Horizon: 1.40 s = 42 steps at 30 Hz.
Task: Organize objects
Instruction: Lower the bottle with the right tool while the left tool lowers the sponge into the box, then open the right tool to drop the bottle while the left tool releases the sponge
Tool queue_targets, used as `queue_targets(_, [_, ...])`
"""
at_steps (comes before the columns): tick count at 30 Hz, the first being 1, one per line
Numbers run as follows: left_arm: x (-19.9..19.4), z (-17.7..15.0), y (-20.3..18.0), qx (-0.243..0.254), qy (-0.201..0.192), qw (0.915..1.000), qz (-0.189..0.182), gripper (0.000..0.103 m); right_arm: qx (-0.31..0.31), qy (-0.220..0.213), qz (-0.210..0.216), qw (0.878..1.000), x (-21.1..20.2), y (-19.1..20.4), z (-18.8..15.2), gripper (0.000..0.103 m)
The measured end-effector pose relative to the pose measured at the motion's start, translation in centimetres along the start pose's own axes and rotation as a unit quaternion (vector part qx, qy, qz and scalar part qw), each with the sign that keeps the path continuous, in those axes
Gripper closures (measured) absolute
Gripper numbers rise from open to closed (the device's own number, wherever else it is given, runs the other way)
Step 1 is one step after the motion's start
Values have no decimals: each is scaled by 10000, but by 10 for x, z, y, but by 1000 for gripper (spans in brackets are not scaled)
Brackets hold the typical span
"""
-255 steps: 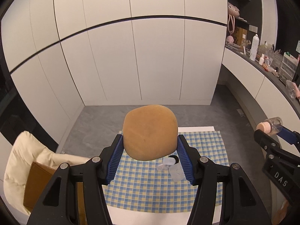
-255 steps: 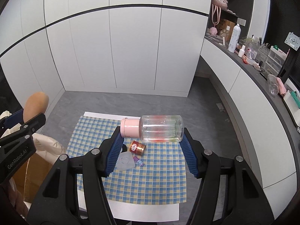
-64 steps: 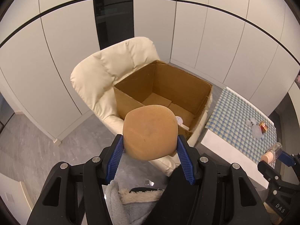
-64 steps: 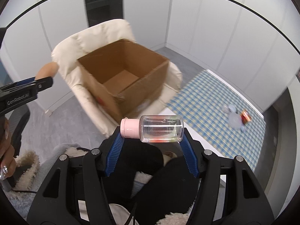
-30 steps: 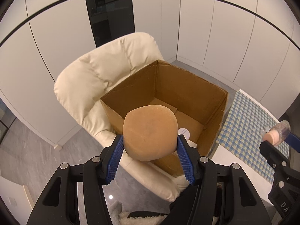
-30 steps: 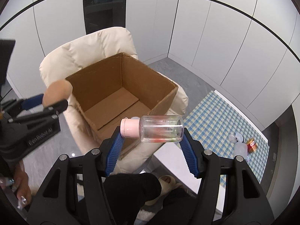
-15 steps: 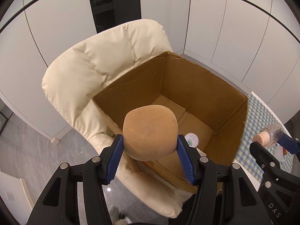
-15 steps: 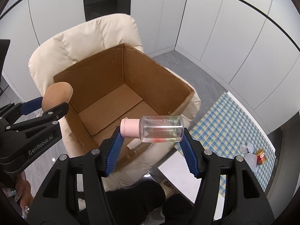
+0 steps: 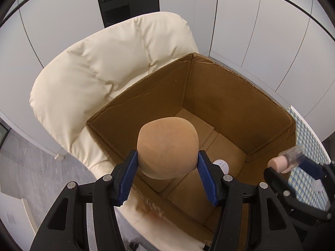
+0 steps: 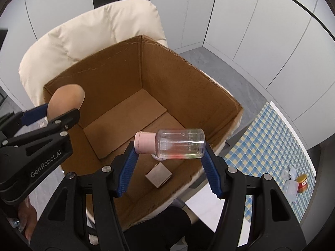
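My left gripper (image 9: 167, 165) is shut on a round tan sponge (image 9: 167, 146), held over the near left part of an open cardboard box (image 9: 236, 96). My right gripper (image 10: 169, 148) is shut on a clear bottle with a pink cap (image 10: 178, 143), lying sideways between the pads above the box (image 10: 117, 71). Inside the box lie a small grey carton (image 10: 158, 174) and a round white lid (image 9: 220, 164). The sponge (image 10: 66, 99) and the left gripper (image 10: 60, 109) show at the left of the right wrist view. The bottle (image 9: 286, 159) shows at the right of the left wrist view.
The box rests on a cream padded armchair (image 9: 108, 62). To the right is a table with a blue checked cloth (image 10: 268, 146) carrying a small red-labelled jar (image 10: 301, 183) and clear plastic pieces (image 10: 290, 179). White cabinet doors (image 9: 261, 21) stand behind. A person's dark trousers (image 10: 163, 228) are below.
Both grippers have come closer to the box and lower, so that the box fills more of each view. The sponge and the bottle stay gripped as before.
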<state>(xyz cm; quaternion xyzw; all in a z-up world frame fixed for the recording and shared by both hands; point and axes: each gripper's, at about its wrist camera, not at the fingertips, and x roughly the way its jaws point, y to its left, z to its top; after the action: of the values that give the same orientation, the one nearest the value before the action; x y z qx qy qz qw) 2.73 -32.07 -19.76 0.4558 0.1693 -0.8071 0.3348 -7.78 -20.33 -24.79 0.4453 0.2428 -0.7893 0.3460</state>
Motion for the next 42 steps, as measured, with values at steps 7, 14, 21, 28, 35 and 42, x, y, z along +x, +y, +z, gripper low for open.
queue_targets(7, [14, 15, 5, -35, 80, 10000, 3, 45, -41, 190, 15, 9998, 25, 2, 3, 40])
queue_targets(14, [27, 17, 4, 22, 262, 9996, 35, 45, -27, 295, -17, 9996, 41, 4, 4, 40])
queue_targets(21, [26, 16, 2, 52, 269, 9996, -4, 45, 89, 305, -41, 9995, 43, -2, 5, 40])
queue_targets(28, [24, 10, -2, 77, 334, 9994, -35, 45, 91, 304, -22, 9995, 43, -3, 4, 40])
queue_targets(35, [15, 11, 4, -139, 221, 9994, -210, 6, 171, 224, 321, 9991, 38, -4, 4, 6])
queue_targets(42, [4, 11, 5, -153, 21, 9998, -135, 6, 214, 35, 341, 9992, 29, -3, 6, 2])
